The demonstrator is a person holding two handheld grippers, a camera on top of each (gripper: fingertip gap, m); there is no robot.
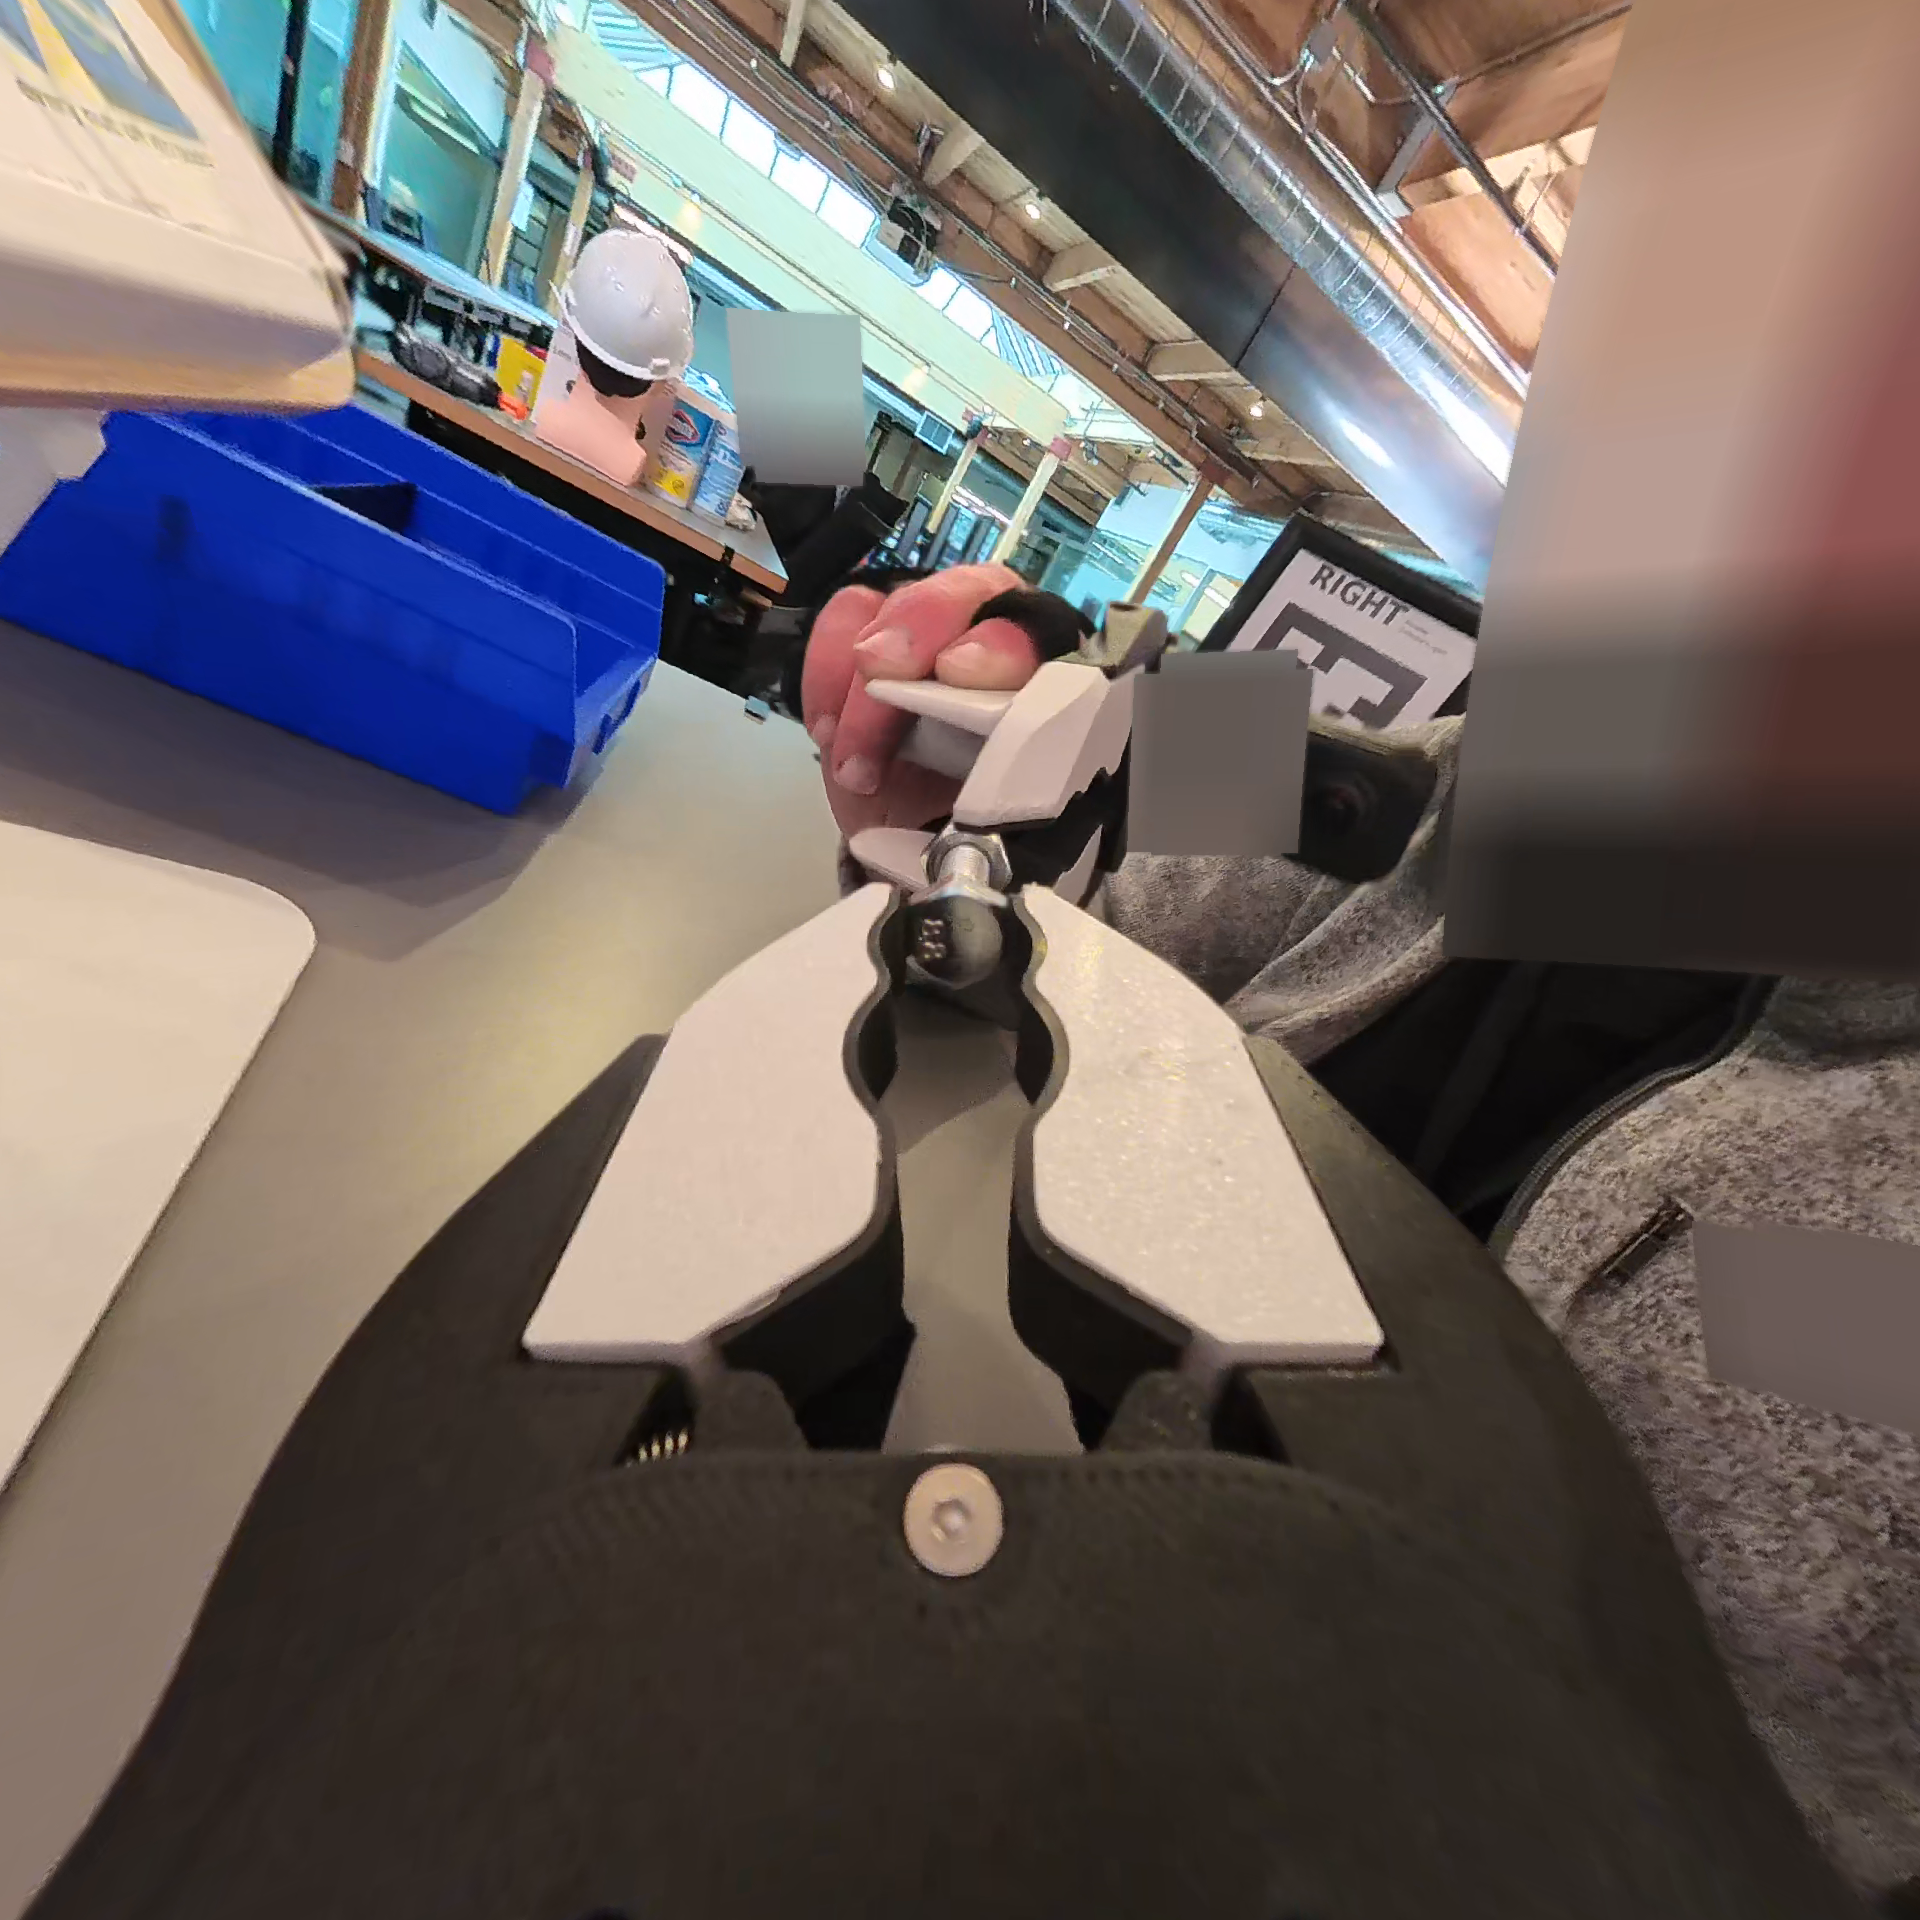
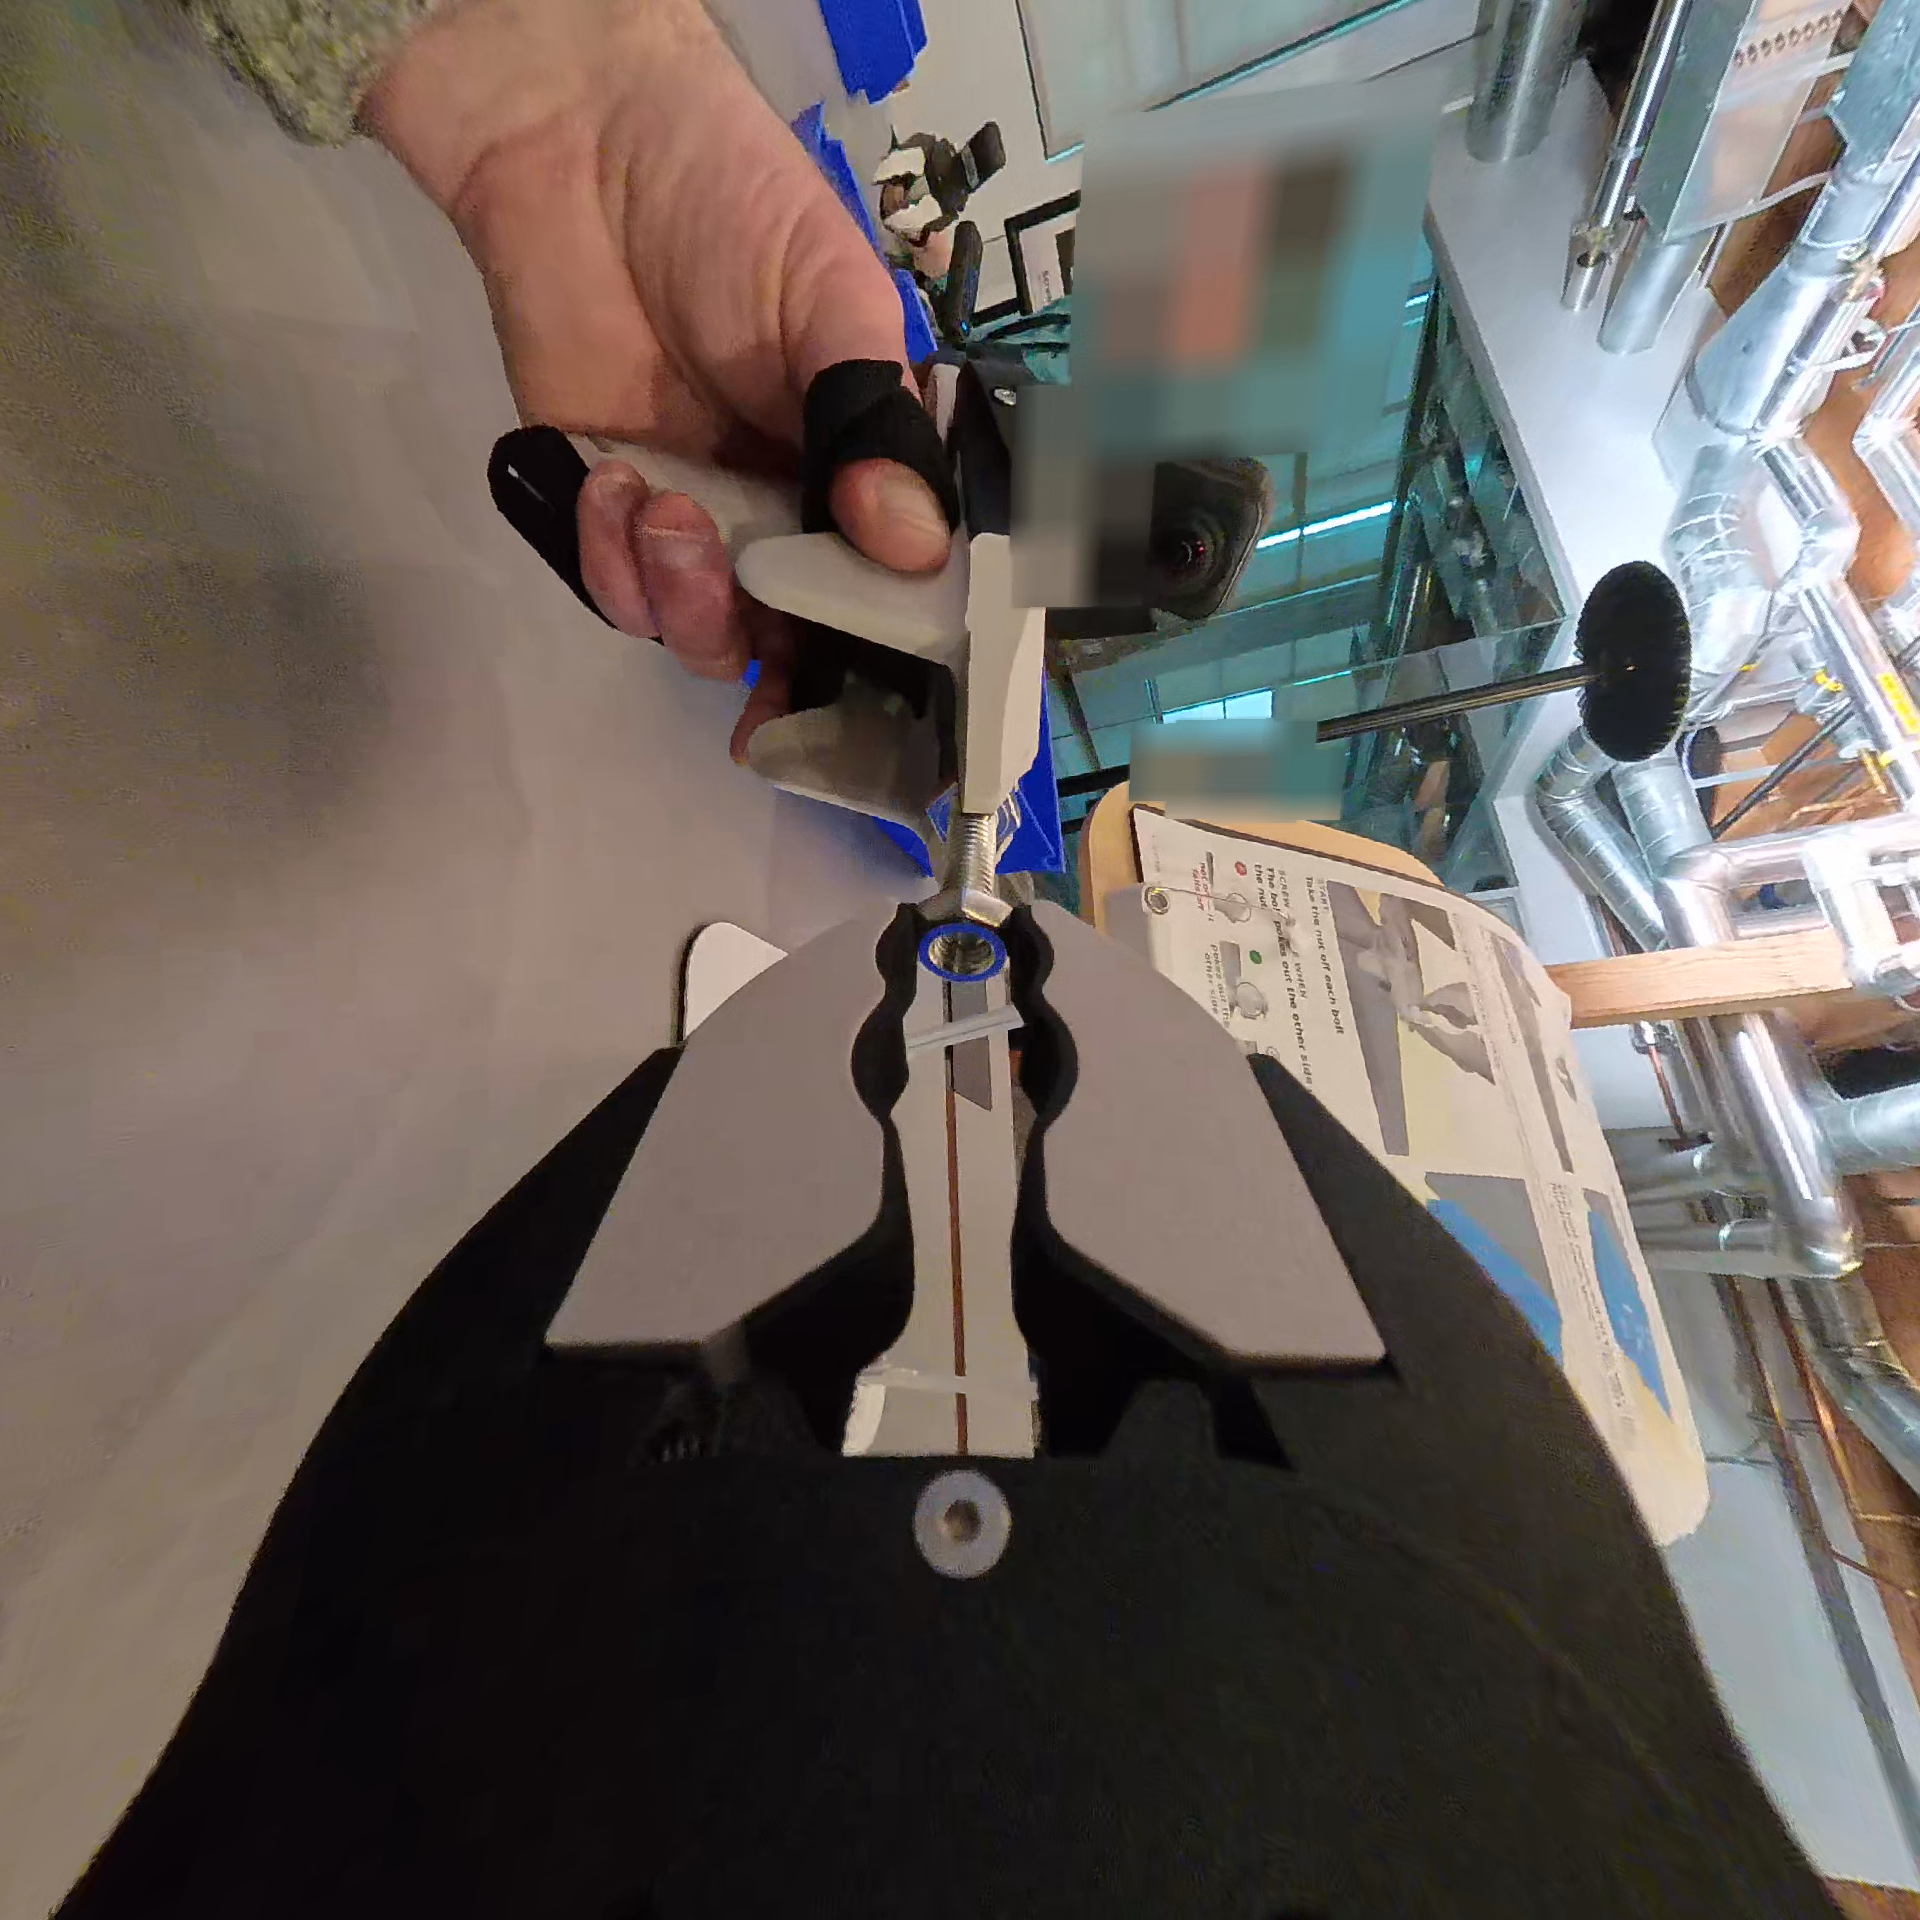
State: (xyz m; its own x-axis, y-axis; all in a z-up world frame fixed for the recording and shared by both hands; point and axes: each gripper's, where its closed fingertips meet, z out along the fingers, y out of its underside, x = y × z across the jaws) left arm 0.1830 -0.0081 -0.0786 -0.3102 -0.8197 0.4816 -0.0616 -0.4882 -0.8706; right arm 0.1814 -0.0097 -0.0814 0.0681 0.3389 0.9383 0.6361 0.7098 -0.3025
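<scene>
Blue bin (image 1: 312,582) partly hidden behind white board (image 1: 156,208).

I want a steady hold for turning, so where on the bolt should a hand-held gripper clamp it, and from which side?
Probably the hex head, approached end-on along the bolt's axis, as the left hand-held gripper does now. The head's flat sides give the pads something to bear on; the threaded shank is round and leads into the nut that the right hand-held gripper clamps.

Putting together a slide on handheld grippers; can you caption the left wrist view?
Left gripper clamps a bolt head while the right gripper holds the nut.
</scene>
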